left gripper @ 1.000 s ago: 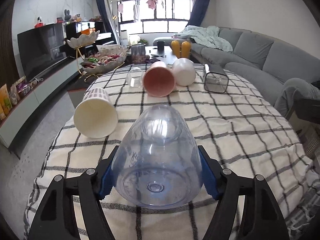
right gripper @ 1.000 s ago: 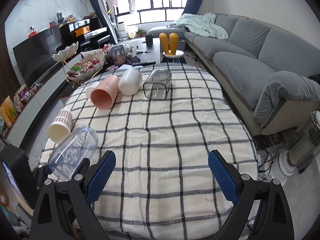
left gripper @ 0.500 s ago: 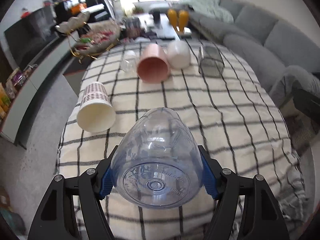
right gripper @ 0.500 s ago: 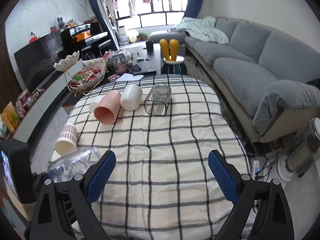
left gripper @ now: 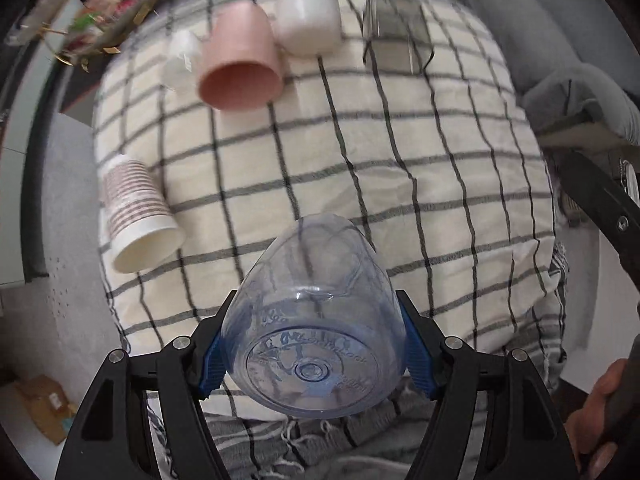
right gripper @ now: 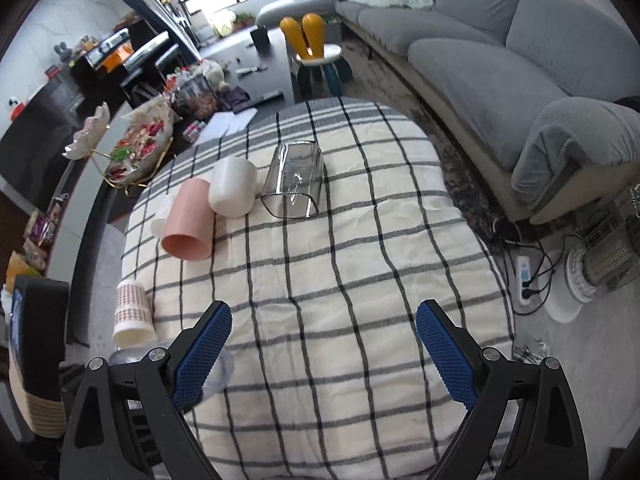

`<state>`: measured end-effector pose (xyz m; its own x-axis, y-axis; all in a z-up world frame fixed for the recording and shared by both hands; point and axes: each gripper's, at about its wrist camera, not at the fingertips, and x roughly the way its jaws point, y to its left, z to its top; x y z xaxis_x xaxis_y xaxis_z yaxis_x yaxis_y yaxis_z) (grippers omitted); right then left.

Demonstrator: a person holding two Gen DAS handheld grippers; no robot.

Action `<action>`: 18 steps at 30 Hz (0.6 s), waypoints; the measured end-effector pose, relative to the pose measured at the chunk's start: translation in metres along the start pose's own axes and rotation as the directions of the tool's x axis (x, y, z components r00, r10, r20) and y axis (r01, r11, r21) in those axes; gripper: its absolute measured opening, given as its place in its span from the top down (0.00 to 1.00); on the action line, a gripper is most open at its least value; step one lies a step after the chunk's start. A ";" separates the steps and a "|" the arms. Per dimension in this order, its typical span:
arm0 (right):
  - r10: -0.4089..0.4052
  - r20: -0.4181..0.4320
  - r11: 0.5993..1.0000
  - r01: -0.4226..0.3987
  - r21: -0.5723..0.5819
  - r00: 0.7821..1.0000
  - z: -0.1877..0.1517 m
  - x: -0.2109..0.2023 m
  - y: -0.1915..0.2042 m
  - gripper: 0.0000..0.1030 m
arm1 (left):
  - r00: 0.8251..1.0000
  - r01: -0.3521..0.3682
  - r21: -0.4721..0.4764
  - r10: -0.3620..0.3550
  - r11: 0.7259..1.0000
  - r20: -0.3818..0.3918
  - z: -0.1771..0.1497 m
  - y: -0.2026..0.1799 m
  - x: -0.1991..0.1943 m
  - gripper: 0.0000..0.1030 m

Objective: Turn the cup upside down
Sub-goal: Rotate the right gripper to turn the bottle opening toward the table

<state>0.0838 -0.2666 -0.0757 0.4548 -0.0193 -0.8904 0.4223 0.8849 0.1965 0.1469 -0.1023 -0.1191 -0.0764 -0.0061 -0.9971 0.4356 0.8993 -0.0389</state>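
The left gripper has its blue pads pressed on opposite sides of the clear bluish plastic cup, low on the wall near the base, and the embossed base faces the camera while the mouth points away and down toward the checked cream tablecloth. The cup is in the air above the near edge of the table, tipped well past level, so by the look of it the flip is most of the way round. This thing reads as thin, light, see-through plastic: easy to swing, but smooth-walled and likely to flex or squirt out if squeezed hard. The hold near the stiffer base seems the sound choice, since the rim end would probably give more. The landing wants care, because the soft wrinkled cloth may let a light cup rock on its rim. Over on the other side, the right gripper hangs above the cloth with its fingers spread wide and nothing between them. Further back lie a pink plastic cup on its side, a white rounded cup, a striped paper cup and a clear square glass tumbler, all well apart from the action.
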 end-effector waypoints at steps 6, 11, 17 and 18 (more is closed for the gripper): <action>0.043 -0.076 0.999 -0.040 0.032 0.996 0.020 0.026 -0.001 0.09 | 0.994 0.001 -0.001 -0.001 1.000 -0.112 0.029 0.004 0.011 0.30; 0.060 -0.089 0.997 -0.055 0.053 0.994 0.027 0.037 -0.004 0.09 | 0.992 -0.007 -0.002 0.007 1.000 -0.122 0.043 0.008 0.021 0.30; 0.056 -0.079 0.996 -0.051 0.066 0.995 0.027 0.036 -0.009 0.09 | 0.993 -0.026 0.030 0.029 0.999 -0.113 0.046 0.007 0.031 0.30; 0.054 -0.074 0.997 -0.049 0.065 0.996 0.027 0.034 -0.009 0.09 | 0.993 -0.031 0.034 0.034 0.999 -0.109 0.046 0.006 0.030 0.30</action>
<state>0.1165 -0.2879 -0.0970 0.4181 0.0628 -0.9062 0.4496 0.8525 0.2665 0.1888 -0.1171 -0.1520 -0.1589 0.0723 -0.9846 0.4679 0.8837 -0.0106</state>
